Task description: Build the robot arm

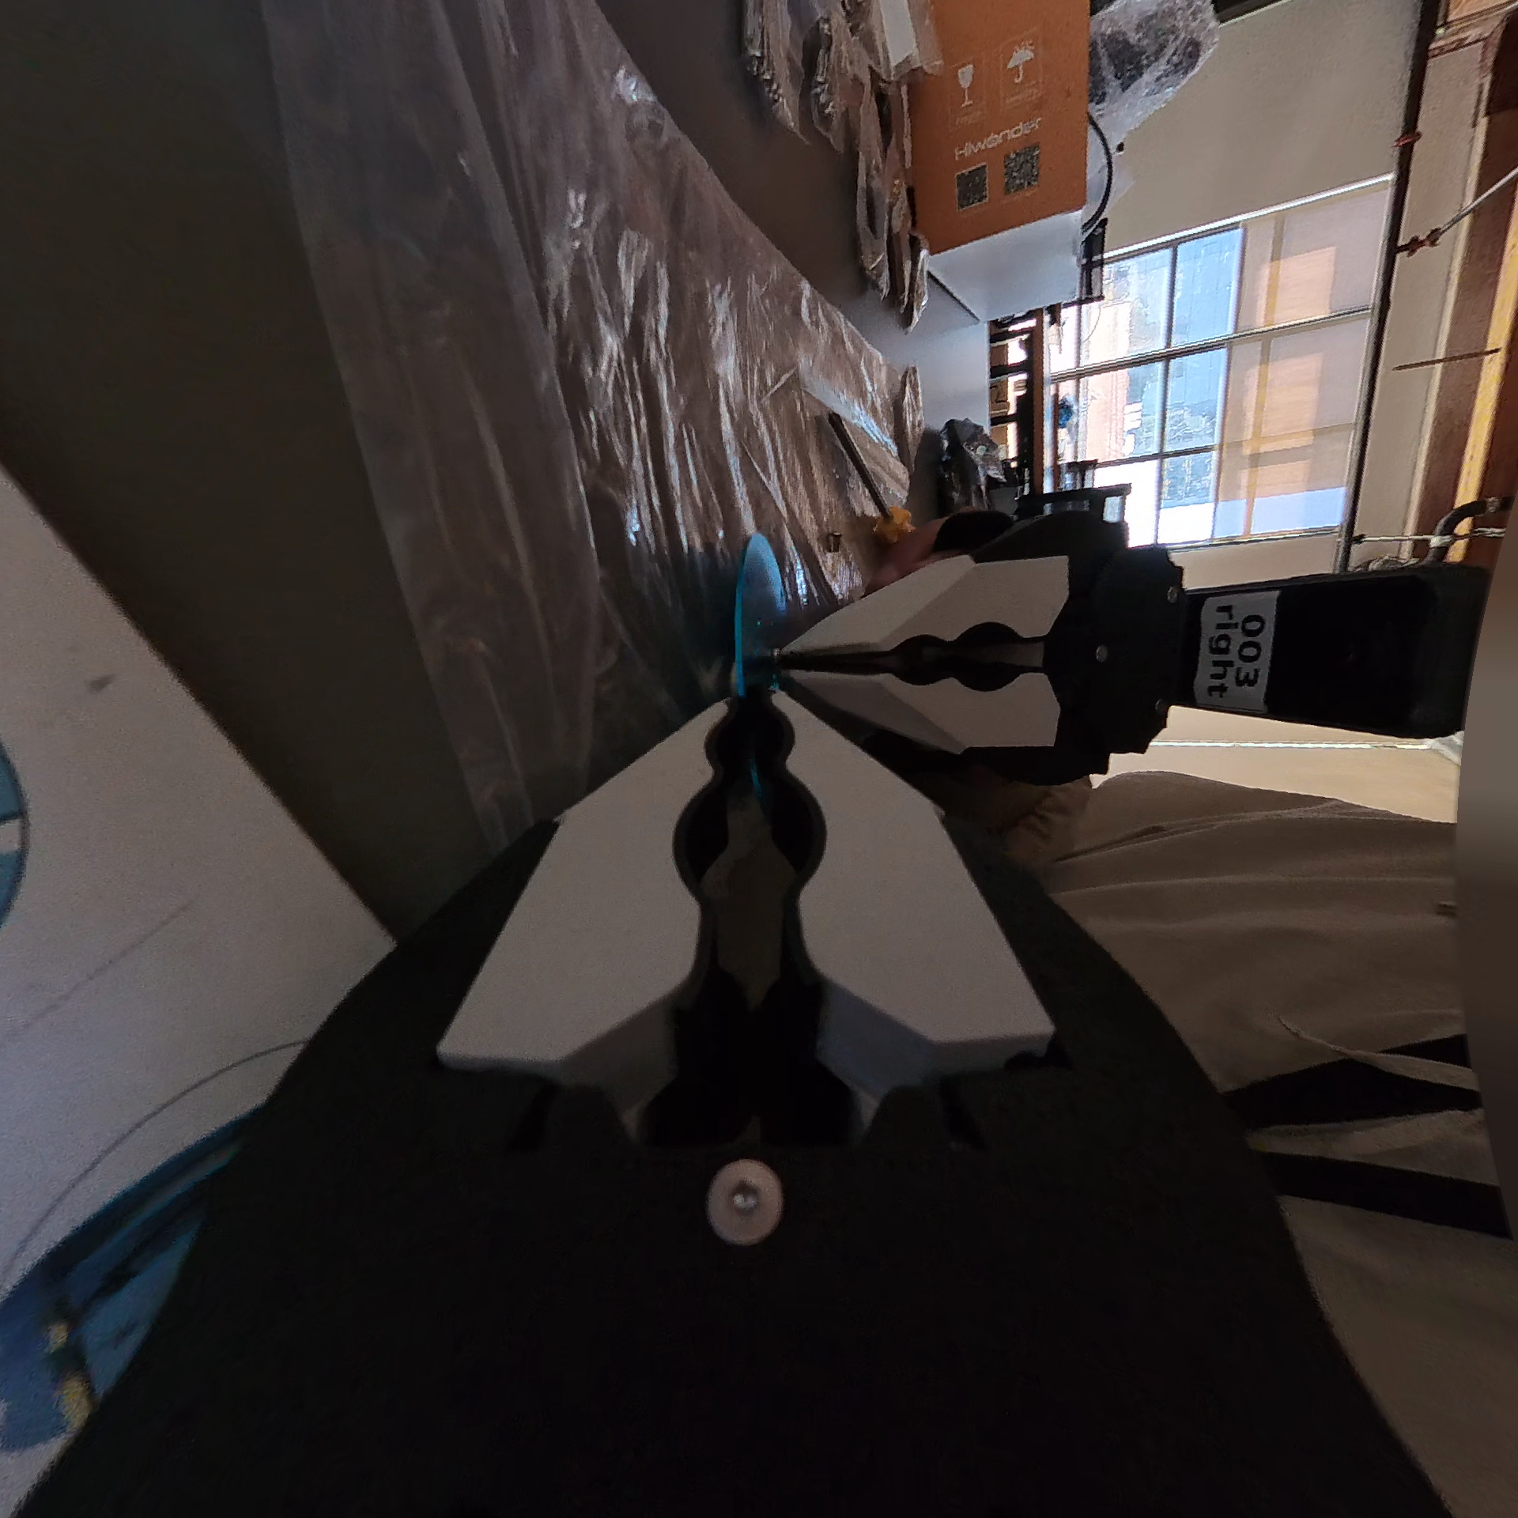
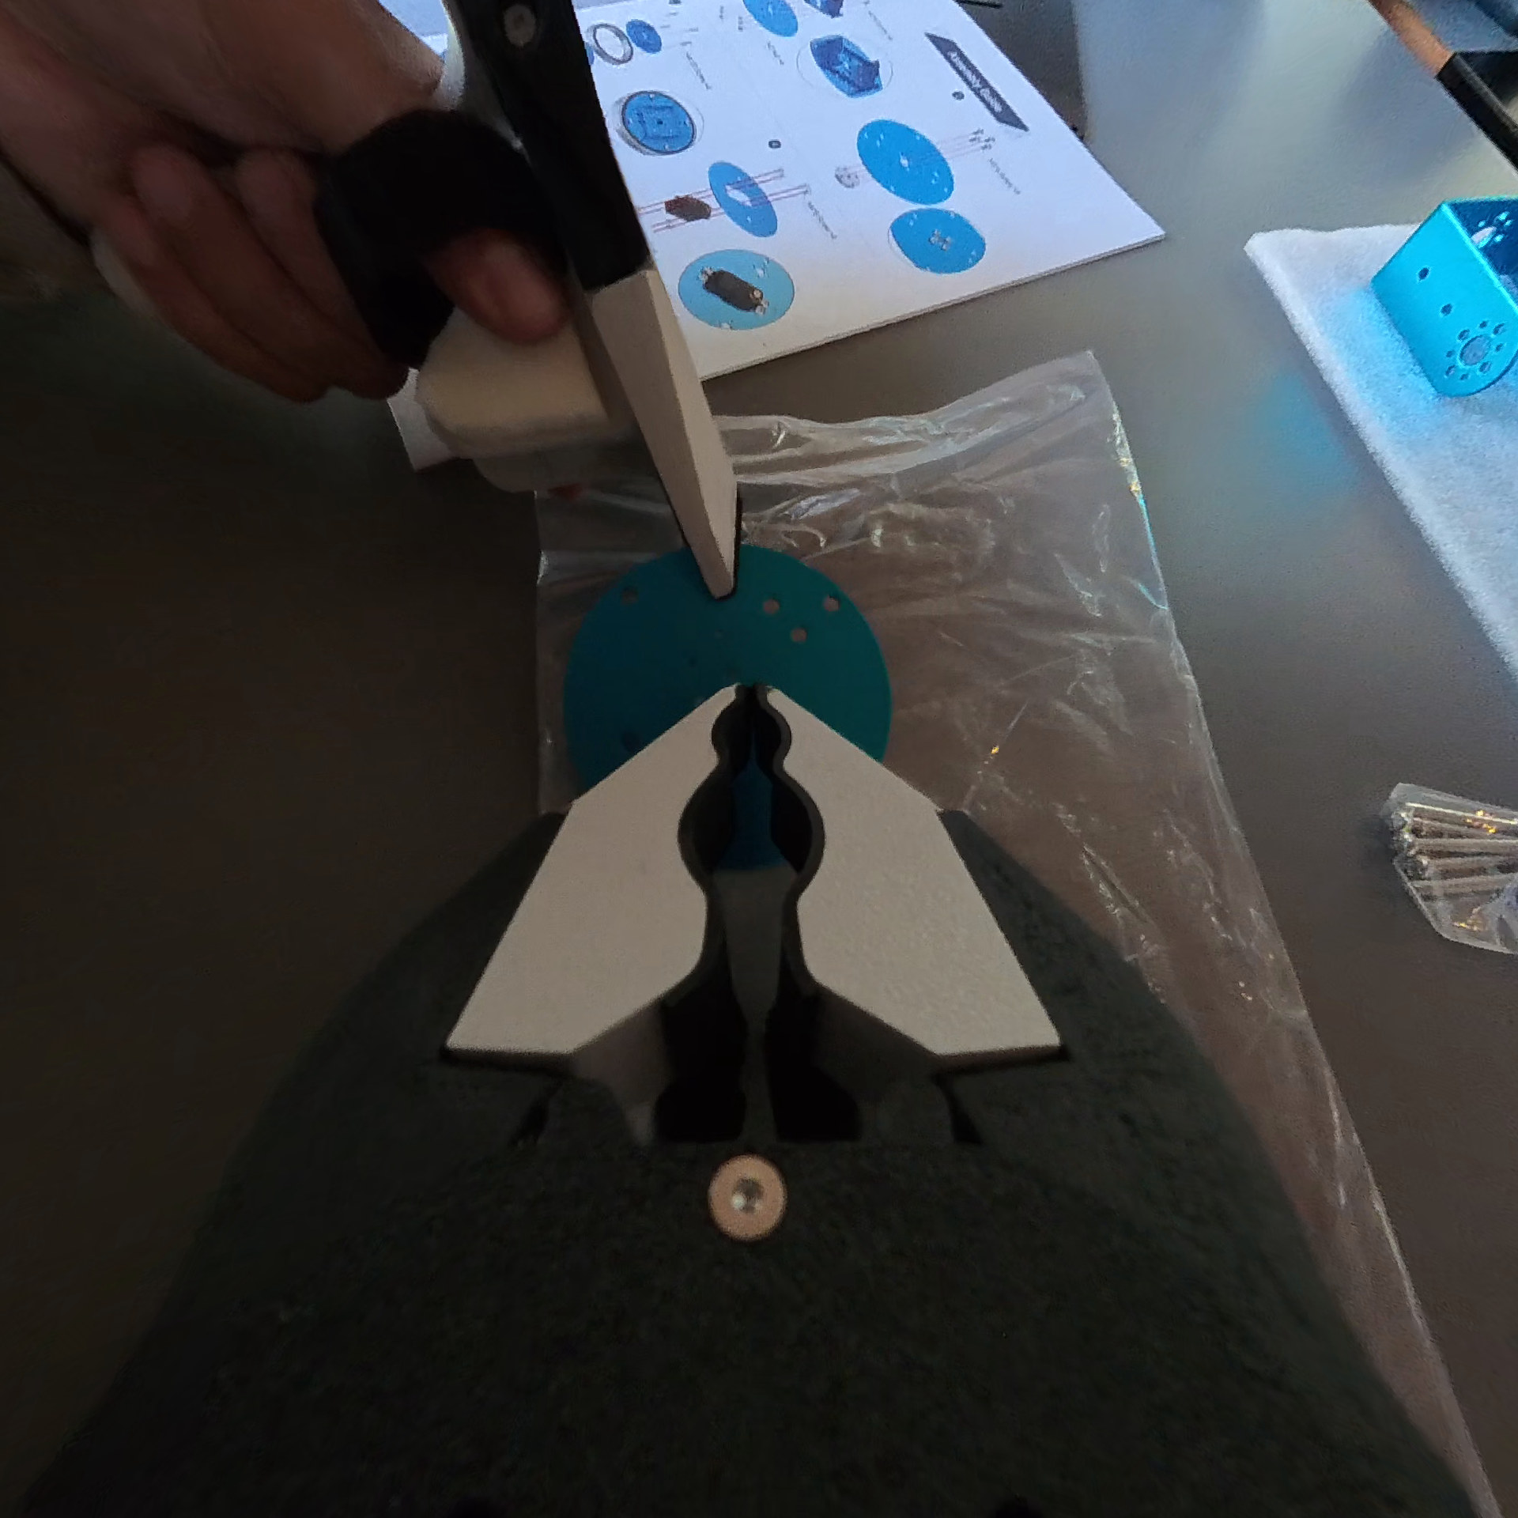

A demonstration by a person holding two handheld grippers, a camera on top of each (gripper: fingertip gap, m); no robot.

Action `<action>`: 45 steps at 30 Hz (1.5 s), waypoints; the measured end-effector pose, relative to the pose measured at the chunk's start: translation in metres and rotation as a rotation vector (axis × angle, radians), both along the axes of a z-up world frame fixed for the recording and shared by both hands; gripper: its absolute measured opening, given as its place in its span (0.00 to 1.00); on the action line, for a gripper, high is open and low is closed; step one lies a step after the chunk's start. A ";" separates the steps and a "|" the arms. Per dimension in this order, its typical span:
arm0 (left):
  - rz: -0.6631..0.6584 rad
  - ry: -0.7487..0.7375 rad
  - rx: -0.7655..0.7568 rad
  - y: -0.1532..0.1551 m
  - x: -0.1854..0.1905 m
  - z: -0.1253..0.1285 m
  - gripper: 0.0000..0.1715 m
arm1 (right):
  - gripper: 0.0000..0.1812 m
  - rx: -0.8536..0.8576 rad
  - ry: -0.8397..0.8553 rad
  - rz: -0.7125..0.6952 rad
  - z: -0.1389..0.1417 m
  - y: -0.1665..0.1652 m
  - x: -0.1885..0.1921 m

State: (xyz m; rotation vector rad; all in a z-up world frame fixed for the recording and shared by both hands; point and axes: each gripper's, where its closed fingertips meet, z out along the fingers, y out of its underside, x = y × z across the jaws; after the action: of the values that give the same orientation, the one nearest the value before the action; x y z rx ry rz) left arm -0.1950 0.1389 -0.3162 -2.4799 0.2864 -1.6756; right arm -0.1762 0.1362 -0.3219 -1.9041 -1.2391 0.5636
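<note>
Both grippers pinch the teal perforated disc (image 2: 657,657) edge-on above the clear plastic bag (image 2: 1027,657) on the bench (image 2: 246,657): right gripper (image 2: 749,688) clamps the near rim, left gripper (image 2: 723,587) the far, steadying it.

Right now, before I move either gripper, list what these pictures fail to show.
- Blue disc: in the right wrist view its near part is hidden behind the right gripper; in the left wrist view it is edge-on, so its holes are unseen.
- Blue bracket: right wrist view, cut off by the right edge.
- Bag of screws: cut by the same edge; count too small to tell.
- Instruction sheet: corner hidden behind the hand and left gripper.
</note>
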 end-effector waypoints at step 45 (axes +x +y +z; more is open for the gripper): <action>-0.042 0.251 0.354 0.010 -0.009 -0.009 0.07 | 0.00 -0.043 -0.011 0.000 0.010 0.008 0.000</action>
State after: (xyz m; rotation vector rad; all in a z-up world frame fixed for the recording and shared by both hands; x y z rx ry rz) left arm -0.2038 0.1485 -0.3257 -2.4179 0.6081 -1.1974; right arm -0.1764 0.1441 -0.3121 -1.9446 -1.2433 0.5850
